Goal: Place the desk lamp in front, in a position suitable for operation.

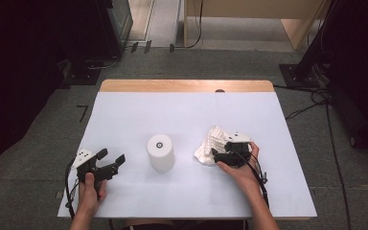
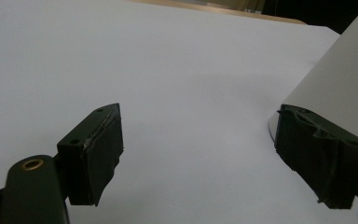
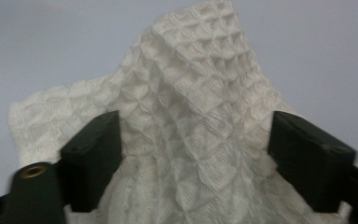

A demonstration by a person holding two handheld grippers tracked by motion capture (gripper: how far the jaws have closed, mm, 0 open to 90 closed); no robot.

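Observation:
A crumpled white waffle-weave cloth (image 1: 211, 141) lies on the white-covered table (image 1: 182, 115), right of centre. My right gripper (image 1: 214, 157) points into it from the near right. In the right gripper view the heaped cloth (image 3: 191, 93) rises between the jaws of my right gripper (image 3: 196, 116), which stand wide apart without squeezing it. A white cylinder (image 1: 160, 153) with a dark ring on top stands upright at the table's middle. My left gripper (image 1: 112, 155) rests on the table to its left, open with nothing in it. In the left gripper view the cylinder (image 2: 340, 84) stands just beyond the right jaw of my left gripper (image 2: 200, 112).
The table's bare wooden strip (image 1: 187, 86) runs along the far edge. Beyond it are grey floor, cables (image 1: 311, 103) at the right and a wooden furniture frame (image 1: 292, 28) at the back. White surface stretches behind the cylinder and the cloth.

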